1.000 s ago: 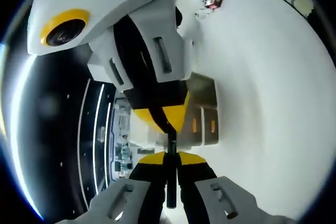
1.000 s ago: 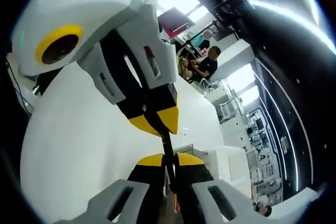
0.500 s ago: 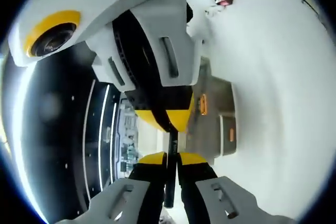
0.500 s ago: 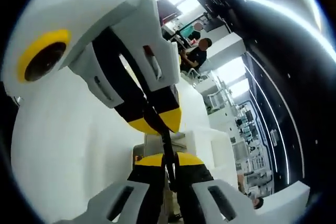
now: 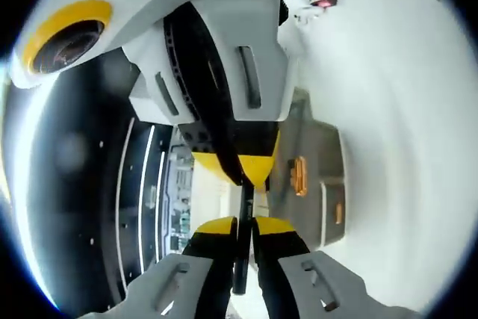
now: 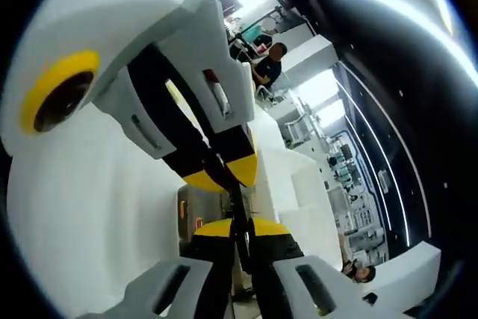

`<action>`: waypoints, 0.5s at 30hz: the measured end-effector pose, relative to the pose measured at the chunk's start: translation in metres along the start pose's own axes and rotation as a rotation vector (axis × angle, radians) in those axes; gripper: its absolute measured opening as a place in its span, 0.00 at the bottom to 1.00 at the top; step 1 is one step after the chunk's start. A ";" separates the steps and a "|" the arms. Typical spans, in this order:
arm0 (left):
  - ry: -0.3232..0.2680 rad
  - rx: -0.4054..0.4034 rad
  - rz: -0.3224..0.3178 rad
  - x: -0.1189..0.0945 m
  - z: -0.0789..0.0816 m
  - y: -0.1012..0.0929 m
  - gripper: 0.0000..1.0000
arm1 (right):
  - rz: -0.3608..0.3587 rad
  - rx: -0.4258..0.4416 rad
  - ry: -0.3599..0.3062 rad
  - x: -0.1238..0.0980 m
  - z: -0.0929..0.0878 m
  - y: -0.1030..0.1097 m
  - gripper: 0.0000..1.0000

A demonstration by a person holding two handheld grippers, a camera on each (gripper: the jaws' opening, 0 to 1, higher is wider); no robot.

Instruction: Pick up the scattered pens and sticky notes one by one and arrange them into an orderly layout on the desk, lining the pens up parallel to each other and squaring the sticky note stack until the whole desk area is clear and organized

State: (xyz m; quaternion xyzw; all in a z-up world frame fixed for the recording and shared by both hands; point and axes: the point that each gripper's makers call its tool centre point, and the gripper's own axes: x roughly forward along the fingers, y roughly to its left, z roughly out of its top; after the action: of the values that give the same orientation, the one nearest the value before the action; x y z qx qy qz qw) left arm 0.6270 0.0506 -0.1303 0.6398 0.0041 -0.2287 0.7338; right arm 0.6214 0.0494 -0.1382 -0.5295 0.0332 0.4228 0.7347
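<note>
While both ends of the slim black pen (image 5: 240, 248) sit pinched, left hand-held gripper (image 5: 240, 223) and right hand-held gripper (image 6: 237, 223) closed on it, well above the white table (image 5: 403, 110), lower level, release one end first.

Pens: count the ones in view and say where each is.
1: a dark pen clamped at one end by the left gripper and at the other by the right gripper. Others may be hidden.
</note>
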 end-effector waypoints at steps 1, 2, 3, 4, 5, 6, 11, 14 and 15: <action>-0.005 -0.004 0.004 0.003 0.001 0.000 0.10 | -0.006 0.000 0.007 0.000 -0.003 -0.001 0.09; -0.008 -0.008 0.004 0.005 0.002 -0.001 0.10 | -0.008 0.000 0.012 0.000 -0.006 -0.001 0.09; -0.013 -0.012 0.006 0.008 0.003 -0.002 0.10 | -0.011 -0.003 0.025 0.000 -0.011 -0.001 0.09; -0.017 -0.017 0.008 0.011 0.004 -0.002 0.10 | -0.022 -0.013 0.034 0.000 -0.015 -0.003 0.08; -0.021 -0.024 0.015 0.013 0.005 -0.001 0.10 | -0.021 -0.014 0.036 0.000 -0.017 -0.003 0.08; -0.026 -0.027 0.023 0.013 0.007 0.000 0.11 | -0.026 -0.012 0.035 0.001 -0.017 -0.004 0.08; -0.036 -0.068 0.031 0.017 0.009 0.006 0.12 | -0.037 -0.005 0.035 0.001 -0.021 -0.009 0.08; -0.036 -0.072 0.028 0.016 0.010 0.006 0.14 | -0.034 0.000 0.035 0.000 -0.023 -0.006 0.08; -0.035 -0.077 0.031 0.015 0.009 0.006 0.15 | -0.034 -0.004 0.038 0.000 -0.024 -0.005 0.08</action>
State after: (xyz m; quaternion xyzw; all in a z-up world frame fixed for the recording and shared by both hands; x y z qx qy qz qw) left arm 0.6398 0.0373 -0.1278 0.6071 -0.0098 -0.2280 0.7612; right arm 0.6339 0.0301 -0.1452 -0.5392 0.0374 0.4002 0.7401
